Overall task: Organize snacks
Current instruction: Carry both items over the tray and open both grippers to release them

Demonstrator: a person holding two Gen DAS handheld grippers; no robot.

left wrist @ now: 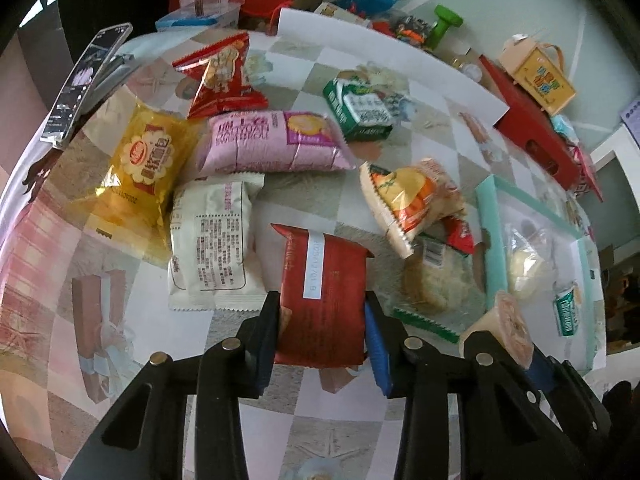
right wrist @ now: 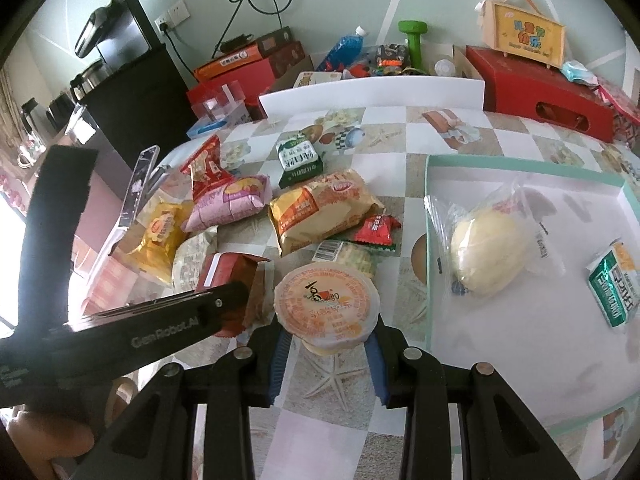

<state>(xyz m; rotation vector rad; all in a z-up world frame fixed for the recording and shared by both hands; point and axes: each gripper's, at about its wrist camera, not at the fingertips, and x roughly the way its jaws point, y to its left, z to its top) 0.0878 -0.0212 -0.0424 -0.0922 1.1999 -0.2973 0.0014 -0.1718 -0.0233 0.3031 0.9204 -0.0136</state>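
The left claw [left wrist: 322, 316] grips a red packet [left wrist: 322, 292]; the right claw [right wrist: 326, 344] clamps a jelly cup [right wrist: 326, 306]. The box [right wrist: 428, 240] sits to its right: carry the cup level, lid up.

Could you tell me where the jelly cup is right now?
The jelly cup sits between the right gripper's fingers, left of the tray.
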